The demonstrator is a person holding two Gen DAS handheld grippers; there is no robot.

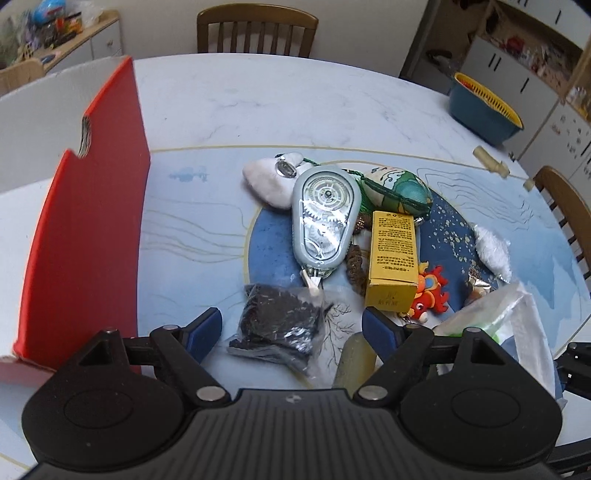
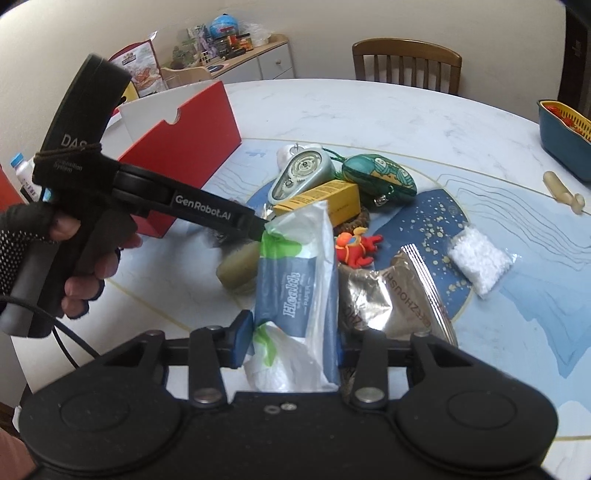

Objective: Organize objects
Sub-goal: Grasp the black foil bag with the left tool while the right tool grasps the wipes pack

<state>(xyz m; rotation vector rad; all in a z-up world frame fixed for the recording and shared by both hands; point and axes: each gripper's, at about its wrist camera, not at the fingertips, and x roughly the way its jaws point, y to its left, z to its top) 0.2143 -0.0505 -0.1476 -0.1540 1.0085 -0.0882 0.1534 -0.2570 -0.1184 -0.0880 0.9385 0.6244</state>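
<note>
My left gripper (image 1: 291, 326) is open, its blue pads either side of a clear bag of black bits (image 1: 275, 325). Beyond lie a grey tape dispenser (image 1: 323, 218), a yellow box (image 1: 393, 254), a green pouch (image 1: 400, 192), a white stone (image 1: 267, 179) and a red toy (image 1: 430, 295). My right gripper (image 2: 291, 341) is shut on a white and blue tissue pack (image 2: 299, 280) and holds it above the table. The pack's edge shows in the left wrist view (image 1: 498, 314). The red box (image 1: 85, 229) stands open at the left; it also shows in the right wrist view (image 2: 184, 147).
A silver foil packet (image 2: 395, 291), a bag of white bits (image 2: 478, 258), a tan cylinder (image 2: 238, 267) and a wooden peg (image 2: 563, 192) lie on the table. A blue and yellow basket (image 1: 484, 110) sits far right. Chairs (image 1: 256, 29) ring the table. The left hand-held gripper body (image 2: 147, 192) crosses the right view.
</note>
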